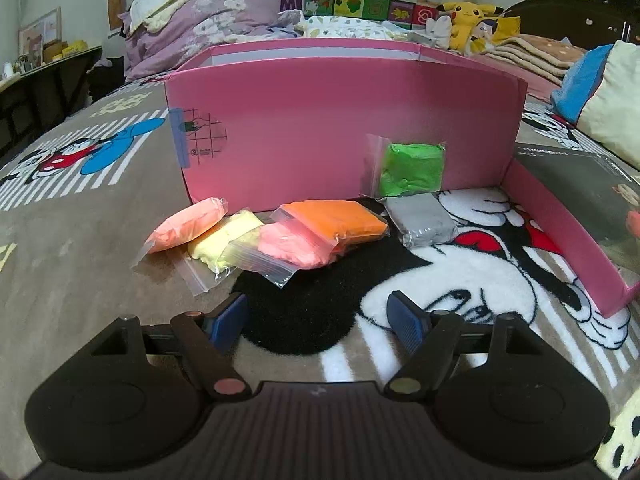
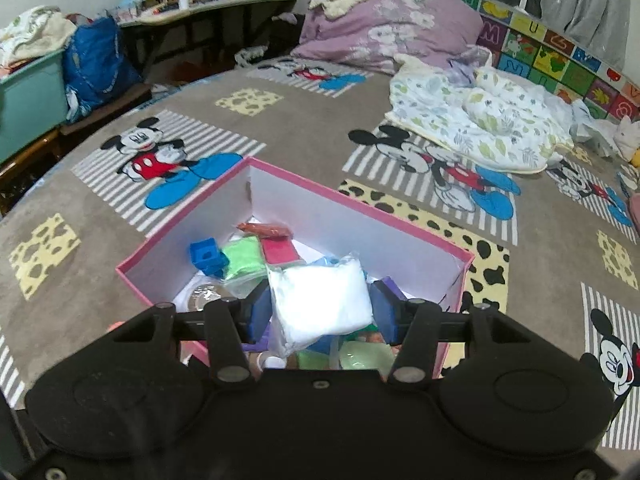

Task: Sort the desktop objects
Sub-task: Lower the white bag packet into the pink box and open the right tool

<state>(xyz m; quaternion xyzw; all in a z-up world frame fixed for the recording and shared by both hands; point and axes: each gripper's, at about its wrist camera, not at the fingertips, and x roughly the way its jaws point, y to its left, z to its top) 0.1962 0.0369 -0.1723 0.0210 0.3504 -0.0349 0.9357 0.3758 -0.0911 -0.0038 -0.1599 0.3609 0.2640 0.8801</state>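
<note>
1. Left hand-held gripper (image 1: 318, 322) is hovering w/ jaws standing wide, nothing btwn pads, over the blanket (image 1: 80, 240).
2. Just ahead, bagged clay is lying in a row: peach bag (image 1: 188, 224), yellow bag (image 1: 224, 246), pink bag (image 1: 294, 250), orange bag (image 1: 336, 222), grey bag (image 1: 424, 220).
3. Green bag (image 1: 412, 168) is leaning on the pink box (image 1: 320, 120) behind.
4. Right hand-held gripper (image 2: 320, 312) is pinching a white bag (image 2: 320, 296) above the box interior, over a blue cube (image 2: 208, 258).

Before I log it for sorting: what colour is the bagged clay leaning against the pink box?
Green, left wrist view.
</note>
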